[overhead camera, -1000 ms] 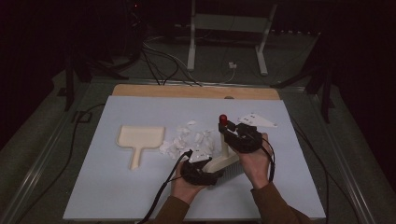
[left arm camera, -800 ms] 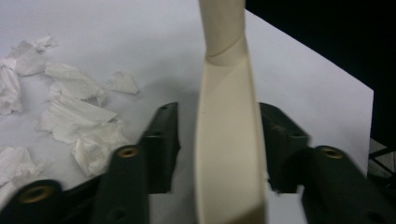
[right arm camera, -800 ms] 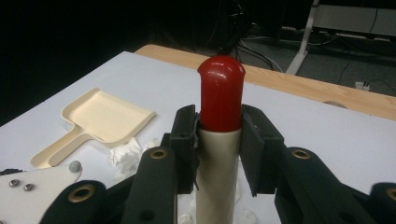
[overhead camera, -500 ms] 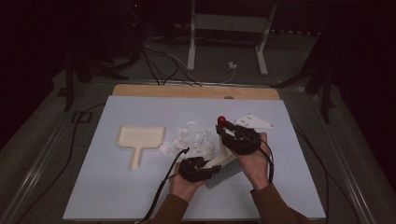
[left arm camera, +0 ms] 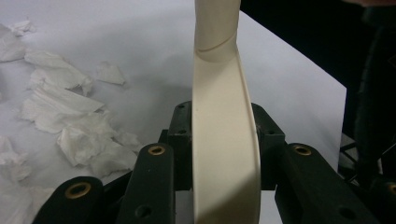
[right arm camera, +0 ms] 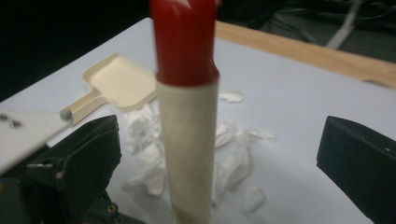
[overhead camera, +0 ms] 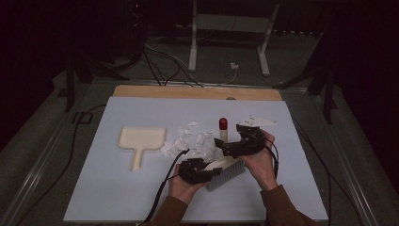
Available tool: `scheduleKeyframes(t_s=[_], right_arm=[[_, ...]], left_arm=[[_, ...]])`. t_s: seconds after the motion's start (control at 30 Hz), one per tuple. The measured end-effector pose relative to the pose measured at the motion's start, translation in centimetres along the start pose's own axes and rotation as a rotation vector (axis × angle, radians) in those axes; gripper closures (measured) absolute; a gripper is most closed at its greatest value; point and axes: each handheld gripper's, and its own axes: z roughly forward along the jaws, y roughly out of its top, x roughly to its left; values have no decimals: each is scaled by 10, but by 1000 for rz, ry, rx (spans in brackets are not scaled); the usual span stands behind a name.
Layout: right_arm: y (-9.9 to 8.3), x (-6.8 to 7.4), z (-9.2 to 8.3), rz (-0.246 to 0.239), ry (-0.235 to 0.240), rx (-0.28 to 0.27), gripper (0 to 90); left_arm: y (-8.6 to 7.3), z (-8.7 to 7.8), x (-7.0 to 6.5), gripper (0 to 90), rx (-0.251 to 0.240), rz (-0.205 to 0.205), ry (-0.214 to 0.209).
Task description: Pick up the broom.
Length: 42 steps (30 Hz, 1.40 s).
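A brush with a cream handle (right arm camera: 187, 140), a red tip (overhead camera: 223, 124) and pale bristles (overhead camera: 228, 173) is tilted over the light mat, tip upward. My left gripper (overhead camera: 200, 170) is shut on its cream back (left arm camera: 224, 149), one jaw pressed to each side. My right gripper (overhead camera: 230, 147) is open: its jaws have just been opening and stand wide on either side of the handle without touching it. Torn paper scraps (overhead camera: 188, 141) lie just left of the brush, and beyond them is a cream dustpan (overhead camera: 141, 139).
The mat (overhead camera: 117, 197) covers most of the table, with a wooden strip (overhead camera: 197, 92) along its far edge. A black cable (overhead camera: 162, 186) trails from the left gripper toward the near edge. A metal stand (overhead camera: 226, 28) and more cables lie on the dark floor behind.
The right gripper's jaws now stand apart around the handle instead of closed on it. Both hands and the brush have stayed almost where they were.
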Motion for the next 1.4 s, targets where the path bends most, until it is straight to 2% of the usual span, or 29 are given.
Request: scheduleKeyframes(t_s=[0.17, 0.23, 0.33, 0.4, 0.43, 0.73, 0.87, 0.97, 1.07, 1.17, 1.2, 1.27, 1.33, 1.37, 1.4], right_arm=[[-10, -12, 0, -9, 85, -25, 0], [-12, -15, 1, -11, 92, -13, 0], [-15, -18, 0, 16, 123, 27, 0], [-18, -19, 1, 15, 157, 29, 0], [-18, -19, 1, 15, 157, 29, 0], [-33, -13, 7, -54, 254, 79, 0], [-36, -12, 9, -74, 280, 87, 0], [-40, -8, 14, -123, 326, 128, 0], [-43, -2, 19, -171, 359, 180, 0], [-46, 3, 23, -202, 370, 220, 1], [-48, 6, 27, -221, 375, 243, 37], [-49, 8, 30, -225, 402, 270, 68], [-50, 10, 34, -236, 429, 294, 92], [-50, 10, 34, -236, 429, 294, 92], [-51, 13, 37, -267, 431, 315, 163]], left_arm=[[0, -6, 1, 693, 11, 24, -17], [0, -8, 1, 693, 15, 31, -18], [-1, -13, 3, 693, 23, 51, -20], [-2, -17, 4, 693, 30, 64, -24], [-2, -19, 5, 693, 35, 75, -27], [-4, -37, 16, 693, 62, 137, -73], [-6, -44, 23, 693, 73, 165, -94], [-8, -51, 28, 693, 85, 197, -117], [-8, -54, 29, 693, 88, 206, -126], [-9, -58, 31, 693, 92, 225, -138], [-10, -59, 32, 693, 94, 228, -140], [-11, -61, 33, 694, 99, 237, -144], [-12, -65, 34, 694, 103, 248, -170], [-12, -65, 34, 694, 103, 248, -170], [-12, -66, 35, 693, 107, 254, -181]])
